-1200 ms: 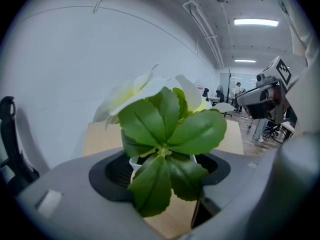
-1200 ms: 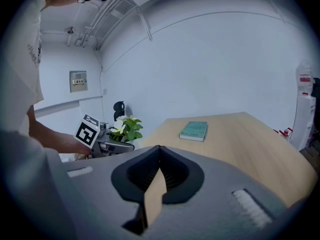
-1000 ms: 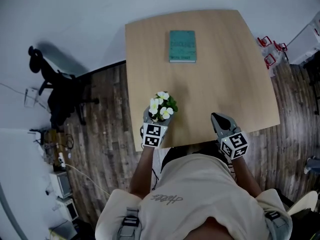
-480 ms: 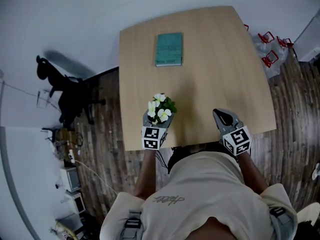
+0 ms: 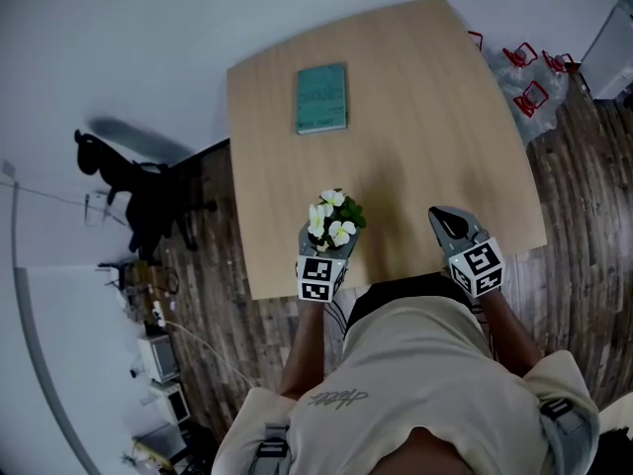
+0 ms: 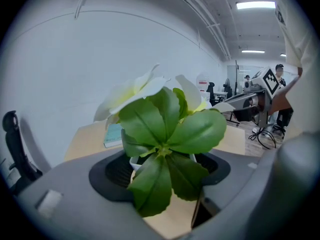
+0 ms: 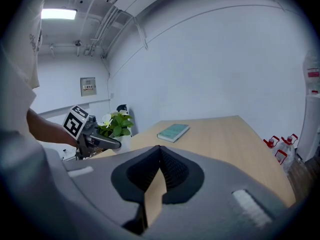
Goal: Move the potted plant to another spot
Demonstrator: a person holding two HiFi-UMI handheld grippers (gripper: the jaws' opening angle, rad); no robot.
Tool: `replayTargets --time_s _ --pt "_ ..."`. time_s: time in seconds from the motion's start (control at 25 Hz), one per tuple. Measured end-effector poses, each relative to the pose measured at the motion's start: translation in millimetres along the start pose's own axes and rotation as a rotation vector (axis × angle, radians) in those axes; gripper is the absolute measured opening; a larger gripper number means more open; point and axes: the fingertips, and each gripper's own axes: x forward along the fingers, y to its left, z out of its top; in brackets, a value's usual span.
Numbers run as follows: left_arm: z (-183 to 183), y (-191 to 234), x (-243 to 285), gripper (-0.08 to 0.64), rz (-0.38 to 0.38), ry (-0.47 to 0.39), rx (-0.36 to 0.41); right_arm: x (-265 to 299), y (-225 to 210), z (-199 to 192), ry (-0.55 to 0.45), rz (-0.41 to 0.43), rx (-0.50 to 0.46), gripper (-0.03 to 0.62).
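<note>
Potted plant (image 5: 334,222) farther right along table (image 5: 415,117) edge, pinched in wide-spread left tool (image 5: 327,244); right tool (image 5: 442,223) pressed together, empty.

Head view: scene is viewed from above, steeply down; whole table (image 5: 425,117) is taken in from afar. L gripper view: aimed along its jaws, plant (image 6: 165,134) filling the frame up close; R gripper (image 6: 225,105) is caught at right. R gripper view: aimed across the table toward the wall (image 7: 225,59); book (image 7: 173,132) & L gripper (image 7: 112,143) are seen at mid-distance. Table, book, plant are shared by all 3.
</note>
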Motion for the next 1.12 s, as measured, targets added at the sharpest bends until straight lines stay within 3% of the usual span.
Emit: replayTargets --time_s 0.36,0.68,1.12 --pt "3 13 -6 0.360 -0.077 -0.041 0.076 16 15 4 0.018 -0.065 -0.025 0.003" --pt "19 6 23 0.360 -0.171 -0.080 0.108 1 4 -3 0.048 -0.184 -0.005 0.003" --pt "44 -38 45 0.360 -0.211 -0.091 0.121 -19 -24 0 0.034 -0.191 -0.020 0.003"
